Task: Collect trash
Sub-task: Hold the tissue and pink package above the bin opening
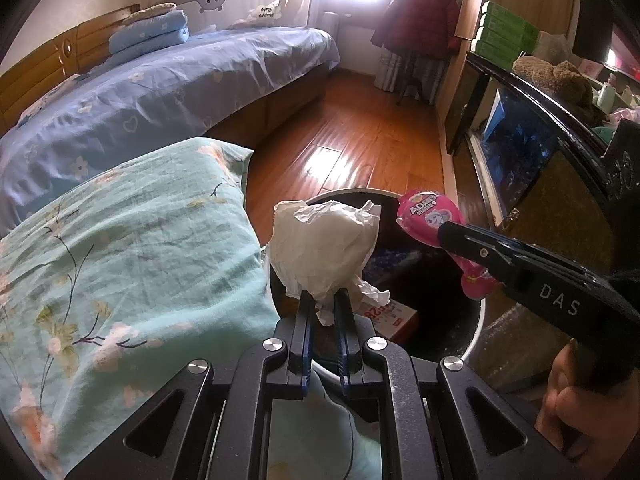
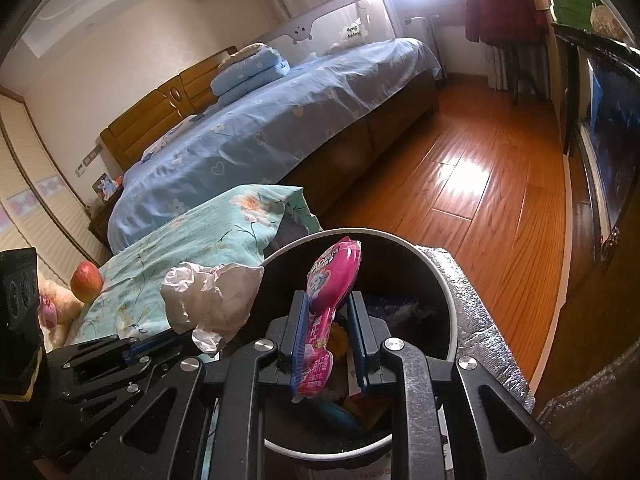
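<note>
Both pieces of rubbish are up in the air over the bin [image 2: 436,276] — neither has been let go. The left hand-held gripper [image 1: 323,300] is clenched on the lower tail of a crumpled white tissue [image 1: 324,248], whose bulk balloons out ahead of the fingertips, just short of the bin's near rim and partly over its dark mouth. To its right and a little ahead, the right hand-held gripper [image 2: 327,312] is pinched across the narrow neck of a pink snack wrapper [image 2: 332,280], the puffy printed end sticking out past the fingers and the flat sealed tail trailing back beneath them, directly above the bin's opening. The tissue looks feather-light and soft; held by a wisp like that it could tear or cling to the blue pads rather than fall, so a fuller bite into the wad would have been safer, and I'd judge it needs carrying a bit further forward before opening. The wrapper is thin, glossy film — light, slippery, springy — and the neck, where it is gathered, is the sensible place to grip. Below both grippers the bin already holds a red-and-white carton [image 1: 394,318] and other scraps. To the left of the left gripper lies the green floral pillow [image 1: 120,248], with an apple [image 2: 86,281] beyond it.
</note>
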